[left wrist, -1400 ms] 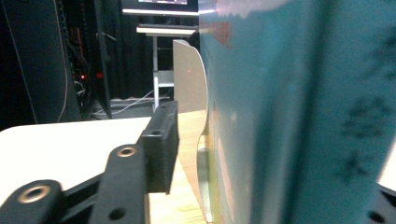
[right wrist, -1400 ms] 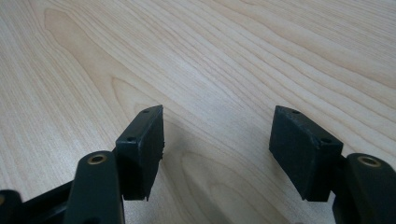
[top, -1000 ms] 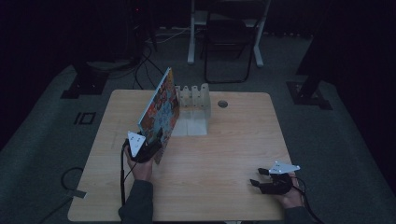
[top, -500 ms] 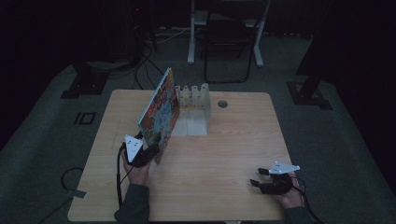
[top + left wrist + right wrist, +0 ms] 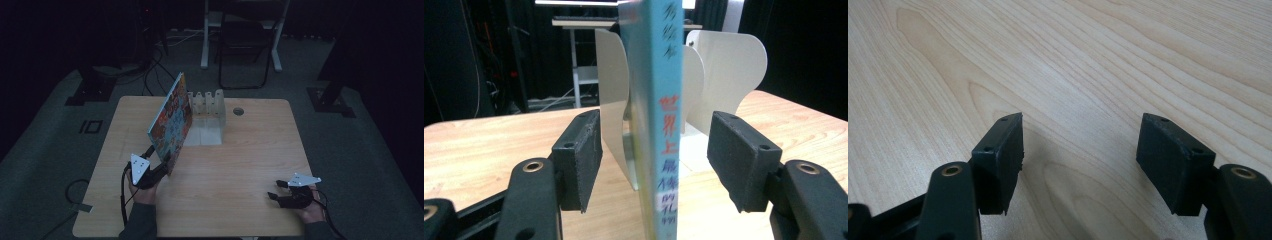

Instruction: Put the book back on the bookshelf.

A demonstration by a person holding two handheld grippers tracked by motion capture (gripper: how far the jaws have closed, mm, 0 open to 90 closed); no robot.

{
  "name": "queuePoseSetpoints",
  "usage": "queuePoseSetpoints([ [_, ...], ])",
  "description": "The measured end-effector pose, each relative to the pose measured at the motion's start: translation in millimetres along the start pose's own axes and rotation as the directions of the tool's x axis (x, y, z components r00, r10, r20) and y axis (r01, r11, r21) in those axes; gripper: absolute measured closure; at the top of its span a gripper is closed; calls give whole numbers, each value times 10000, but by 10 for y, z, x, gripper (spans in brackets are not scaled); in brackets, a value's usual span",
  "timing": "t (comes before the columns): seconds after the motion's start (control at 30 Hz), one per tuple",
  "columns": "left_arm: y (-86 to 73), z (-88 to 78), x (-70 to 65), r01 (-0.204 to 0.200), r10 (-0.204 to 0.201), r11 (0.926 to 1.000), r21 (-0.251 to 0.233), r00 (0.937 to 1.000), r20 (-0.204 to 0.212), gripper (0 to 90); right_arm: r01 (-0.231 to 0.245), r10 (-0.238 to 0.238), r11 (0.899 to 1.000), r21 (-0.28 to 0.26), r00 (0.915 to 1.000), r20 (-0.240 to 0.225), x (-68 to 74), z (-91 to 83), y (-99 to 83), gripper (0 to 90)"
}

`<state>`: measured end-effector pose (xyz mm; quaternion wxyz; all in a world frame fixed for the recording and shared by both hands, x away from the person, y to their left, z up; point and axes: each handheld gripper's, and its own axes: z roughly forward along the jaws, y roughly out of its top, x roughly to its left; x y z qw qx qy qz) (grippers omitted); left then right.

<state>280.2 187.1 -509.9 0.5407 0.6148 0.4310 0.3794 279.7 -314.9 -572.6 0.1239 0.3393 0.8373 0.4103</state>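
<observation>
A picture book (image 5: 171, 120) with a bright cover stands tilted on its edge on the wooden table (image 5: 240, 160), its far end by a white divider rack (image 5: 207, 107). My left gripper (image 5: 159, 161) is at the book's near lower corner. In the left gripper view the teal spine (image 5: 661, 125) with red characters runs up between the two jaws, with a gap on each side, so the left gripper (image 5: 656, 155) is open. My right gripper (image 5: 275, 189) rests open near the front right of the table, with bare wood between its jaws (image 5: 1080, 155).
The rack's cream curved dividers (image 5: 734, 70) rise just behind the book. A round cable hole (image 5: 238, 111) sits in the table at the back. Chair and desk legs (image 5: 240, 45) stand on the dark floor beyond the far edge.
My left gripper has drawn back slightly toward the near edge along the book's lower corner. The book and my right gripper have stayed put.
</observation>
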Motion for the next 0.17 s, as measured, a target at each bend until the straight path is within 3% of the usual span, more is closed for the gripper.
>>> queuePoseSetpoints([
  [0.17, -30, -38, -2, -73, 72, 9999, 72, 10000, 47, 389, -36, 36, 10000, -13, 10000, -34, -5, -1, 0, 347],
])
